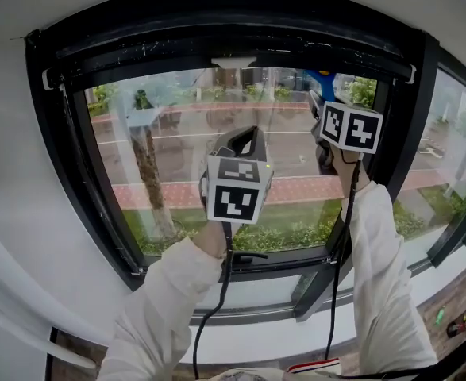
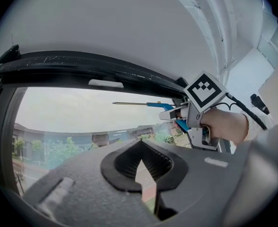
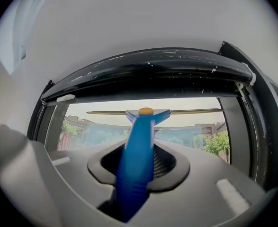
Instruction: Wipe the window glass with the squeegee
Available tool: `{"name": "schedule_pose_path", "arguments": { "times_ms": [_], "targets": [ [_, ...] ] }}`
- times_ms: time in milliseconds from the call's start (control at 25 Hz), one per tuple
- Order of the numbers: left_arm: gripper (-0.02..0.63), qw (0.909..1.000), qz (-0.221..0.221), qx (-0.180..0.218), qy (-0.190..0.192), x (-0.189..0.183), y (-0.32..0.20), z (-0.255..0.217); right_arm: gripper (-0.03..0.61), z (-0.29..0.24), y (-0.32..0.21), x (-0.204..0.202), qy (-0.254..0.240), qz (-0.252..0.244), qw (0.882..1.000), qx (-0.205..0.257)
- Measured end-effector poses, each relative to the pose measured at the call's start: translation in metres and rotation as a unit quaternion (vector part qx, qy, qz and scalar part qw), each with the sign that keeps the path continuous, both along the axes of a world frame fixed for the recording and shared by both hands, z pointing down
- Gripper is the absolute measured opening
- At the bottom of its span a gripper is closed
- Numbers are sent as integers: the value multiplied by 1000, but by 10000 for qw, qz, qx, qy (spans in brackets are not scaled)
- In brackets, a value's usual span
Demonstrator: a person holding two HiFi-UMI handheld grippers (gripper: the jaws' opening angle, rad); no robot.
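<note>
Two grippers are raised in front of a black-framed window. The right gripper (image 3: 139, 148) is clenched on the blue handle (image 3: 136, 167) of the squeegee (image 3: 146, 115), which runs up between its jaws toward the pane. The blade (image 3: 105, 112) lies level across the top of the glass (image 1: 177, 157), just below the upper bar of the frame (image 1: 217, 42); whether it presses on the pane cannot be told. In the head view only a blue bit of the squeegee shows above this gripper's marker cube (image 1: 350, 128), near the pane's upper right corner. The left gripper (image 2: 139, 148) is lower and nearer the middle of the glass, its jaws closed together at the tips with nothing between them, pointing up at the pane. From its camera the right gripper and the thin blade appear up and to the right, well apart from it. White sleeves (image 1: 177, 292) cover both arms, and a dark cable (image 1: 217, 308) hangs from each gripper. Through the glass are a tree trunk (image 1: 148, 173), a road and green hedges.
</note>
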State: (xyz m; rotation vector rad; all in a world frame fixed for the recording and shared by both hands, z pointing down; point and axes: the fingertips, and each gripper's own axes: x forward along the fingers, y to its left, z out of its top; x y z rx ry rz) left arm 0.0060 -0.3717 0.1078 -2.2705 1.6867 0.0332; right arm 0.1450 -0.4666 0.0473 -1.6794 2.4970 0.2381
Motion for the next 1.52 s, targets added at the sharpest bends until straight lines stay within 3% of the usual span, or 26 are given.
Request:
{"name": "schedule_pose_path", "arguments": {
  "times_ms": [880,1520],
  "targets": [
    [0,9970,112,-765,-56,22,-6,130,126,142,8,-5,182,-60,9991,-389],
    [0,9935,250,-1093,177,36,-7,179,126,222,13,-1,179,-87,9970,-751]
  ]
}}
